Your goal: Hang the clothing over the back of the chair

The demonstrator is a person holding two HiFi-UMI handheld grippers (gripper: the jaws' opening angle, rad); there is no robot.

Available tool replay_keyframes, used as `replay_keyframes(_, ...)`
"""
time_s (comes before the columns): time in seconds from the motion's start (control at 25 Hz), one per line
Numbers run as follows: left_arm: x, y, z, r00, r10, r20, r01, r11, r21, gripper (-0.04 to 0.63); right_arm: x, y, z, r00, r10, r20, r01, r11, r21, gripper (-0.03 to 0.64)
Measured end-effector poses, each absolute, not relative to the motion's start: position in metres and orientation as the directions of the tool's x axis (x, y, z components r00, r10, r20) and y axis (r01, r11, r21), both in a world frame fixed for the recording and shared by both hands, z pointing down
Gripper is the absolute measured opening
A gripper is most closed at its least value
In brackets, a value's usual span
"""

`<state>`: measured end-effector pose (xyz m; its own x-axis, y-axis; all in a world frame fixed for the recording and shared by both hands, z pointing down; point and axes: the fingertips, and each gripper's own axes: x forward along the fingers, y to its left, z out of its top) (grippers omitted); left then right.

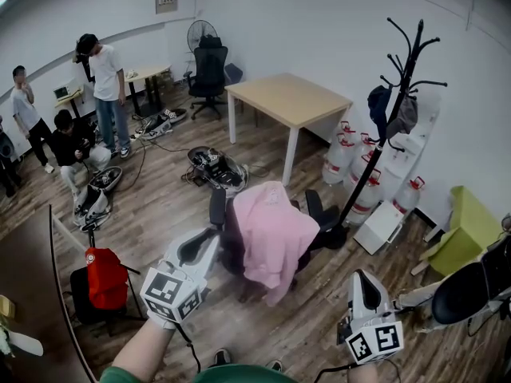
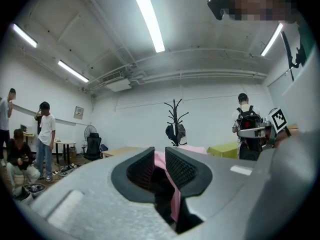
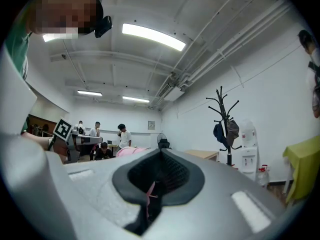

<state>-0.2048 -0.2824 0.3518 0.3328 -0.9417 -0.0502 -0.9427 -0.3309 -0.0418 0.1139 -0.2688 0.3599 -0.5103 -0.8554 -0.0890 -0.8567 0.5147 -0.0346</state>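
Note:
A pink garment (image 1: 271, 234) hangs draped over the back of a black chair (image 1: 319, 214) in the middle of the floor in the head view. My left gripper (image 1: 214, 236) is level, just left of the garment's edge. Its jaws stand apart, both pads bare, and the pink garment (image 2: 172, 194) shows in the gap between them. My right gripper (image 1: 363, 279) is lower right, apart from the garment. In the right gripper view the jaws of that gripper (image 3: 159, 176) are together, with a thin pink sliver (image 3: 149, 194) in the seam. The garment (image 3: 131, 151) lies far off to the left.
A wooden table (image 1: 291, 98) stands behind the chair. A black coat stand (image 1: 399, 94) with water bottles (image 1: 351, 162) around its foot stands at right, near a green seat (image 1: 471, 226). A red bag (image 1: 105, 276) sits at left. Gear (image 1: 214, 166) lies on the floor, with people (image 1: 104, 86) far left.

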Motion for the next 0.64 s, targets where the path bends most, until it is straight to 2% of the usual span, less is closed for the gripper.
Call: replay_keyframes(0.64,-0.209,-0.281,0.363,0.326,-0.945,-0.026,-0.944,-0.324,-0.06,0.077,0.113,-0.265,0.36,-0.516,-0.852,-0.092,-0.853,0.52,-0.037,-0.006)
